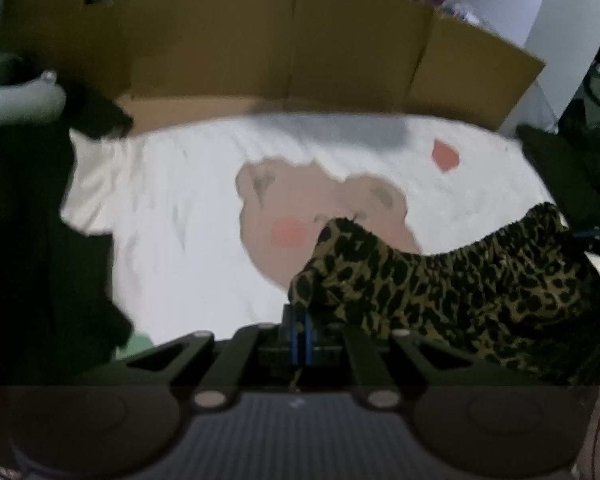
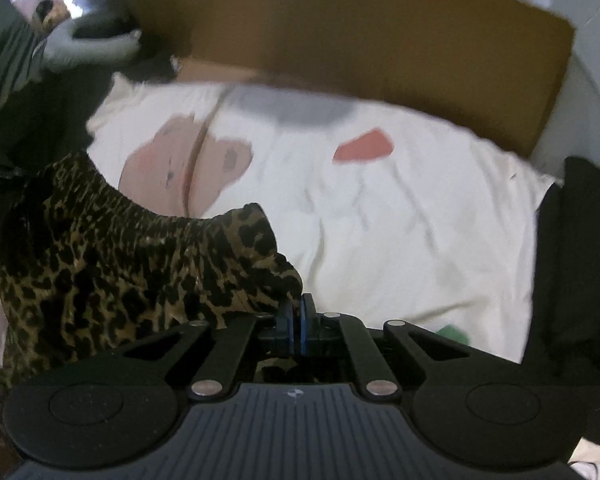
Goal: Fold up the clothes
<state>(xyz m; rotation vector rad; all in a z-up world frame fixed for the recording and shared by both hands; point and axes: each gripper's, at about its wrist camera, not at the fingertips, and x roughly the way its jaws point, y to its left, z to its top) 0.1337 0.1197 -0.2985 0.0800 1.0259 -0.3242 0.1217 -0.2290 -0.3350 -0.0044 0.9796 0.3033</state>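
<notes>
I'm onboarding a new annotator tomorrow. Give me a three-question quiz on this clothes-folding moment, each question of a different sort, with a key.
1. True or false: the left gripper is open and empty.
2. What lies spread flat under the leopard-print fabric garment?
A. a blue towel
B. a white cloth with a brown bear print
C. a striped rug
3. Fill in: behind the cloth stands a brown ______ wall.

Key: 1. False; both it and the right gripper pinch the garment's edge. 2. B. 3. cardboard.
</notes>
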